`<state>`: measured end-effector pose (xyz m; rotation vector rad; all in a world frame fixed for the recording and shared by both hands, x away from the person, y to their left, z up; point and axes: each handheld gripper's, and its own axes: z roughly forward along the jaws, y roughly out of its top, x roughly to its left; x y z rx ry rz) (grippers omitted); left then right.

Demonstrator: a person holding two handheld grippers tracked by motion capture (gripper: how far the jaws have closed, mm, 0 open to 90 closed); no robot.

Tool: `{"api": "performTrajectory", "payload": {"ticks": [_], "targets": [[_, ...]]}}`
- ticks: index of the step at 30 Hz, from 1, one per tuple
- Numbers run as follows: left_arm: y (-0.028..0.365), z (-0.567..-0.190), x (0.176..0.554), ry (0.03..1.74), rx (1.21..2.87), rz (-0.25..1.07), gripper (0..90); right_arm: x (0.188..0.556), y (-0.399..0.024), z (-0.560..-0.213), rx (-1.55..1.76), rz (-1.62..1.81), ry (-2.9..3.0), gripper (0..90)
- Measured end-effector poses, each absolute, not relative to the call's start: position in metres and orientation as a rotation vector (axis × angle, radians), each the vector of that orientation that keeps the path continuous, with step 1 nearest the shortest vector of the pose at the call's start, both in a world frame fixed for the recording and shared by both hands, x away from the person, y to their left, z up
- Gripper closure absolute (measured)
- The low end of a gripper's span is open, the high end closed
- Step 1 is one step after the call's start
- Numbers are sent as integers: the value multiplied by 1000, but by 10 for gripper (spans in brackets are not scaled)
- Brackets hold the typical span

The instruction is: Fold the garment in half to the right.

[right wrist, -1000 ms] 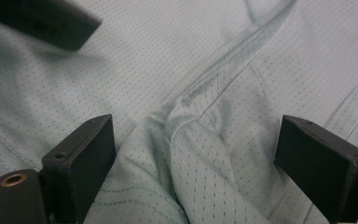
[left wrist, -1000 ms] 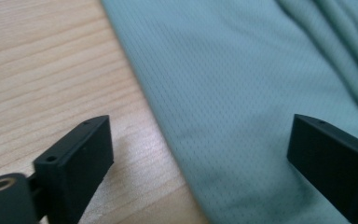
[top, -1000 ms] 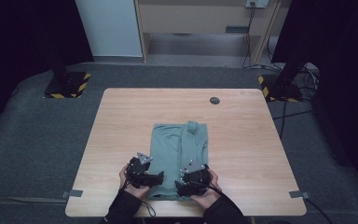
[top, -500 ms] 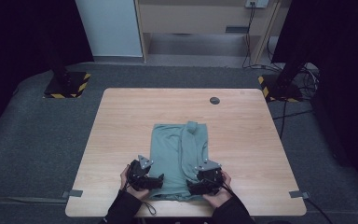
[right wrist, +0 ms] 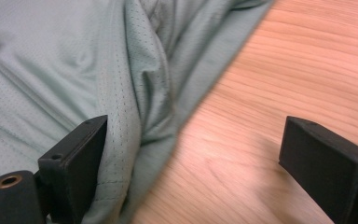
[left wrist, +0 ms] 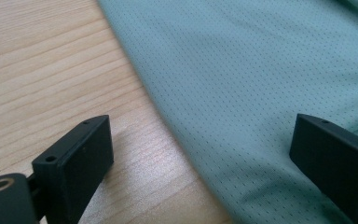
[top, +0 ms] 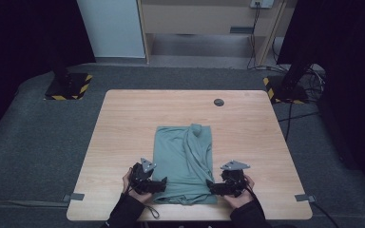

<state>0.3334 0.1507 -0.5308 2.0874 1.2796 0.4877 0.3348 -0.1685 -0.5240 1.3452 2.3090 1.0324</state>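
Observation:
A pale green garment (top: 184, 159) lies folded into a rectangle on the wooden table (top: 123, 123), with a bunched ridge running down its right half. At the cloth's near left corner my left gripper (top: 163, 183) stands open, and its jaws straddle the cloth's left edge (left wrist: 177, 130) with one over wood and one over fabric. My right gripper (top: 211, 186) is open at the near right corner. In the right gripper view the wrinkled green hem (right wrist: 135, 116) lies by one jaw while the other jaw hangs over bare wood. Neither gripper pinches the cloth.
A small dark round disc (top: 218, 102) sits near the table's far edge. Black and yellow stand bases (top: 69, 88) (top: 285, 90) rest on the carpet at both far corners, with cables (top: 309, 76) at the right. A white cabinet (top: 111, 28) stands behind.
My right gripper has slid rightward from over the garment's lower middle to its right edge. The left gripper and the garment have stayed put.

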Motion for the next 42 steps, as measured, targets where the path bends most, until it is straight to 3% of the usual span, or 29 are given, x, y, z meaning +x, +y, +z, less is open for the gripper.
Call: {"api": "performTrajectory", "payload": {"ticks": [9, 16, 25, 42], "targets": [[151, -532, 332, 1284, 2072, 497, 51, 331, -187, -502, 1370, 1144, 2234, 119], [151, -532, 331, 1282, 2068, 500, 51, 339, -143, -494, 1247, 1128, 2299, 117], [151, -532, 331, 1280, 2066, 501, 51, 361, -101, -517, 1217, 955, 2342, 137], [151, -533, 331, 1274, 2066, 500, 50, 368, -153, -525, 1357, 1002, 2289, 113]]}}
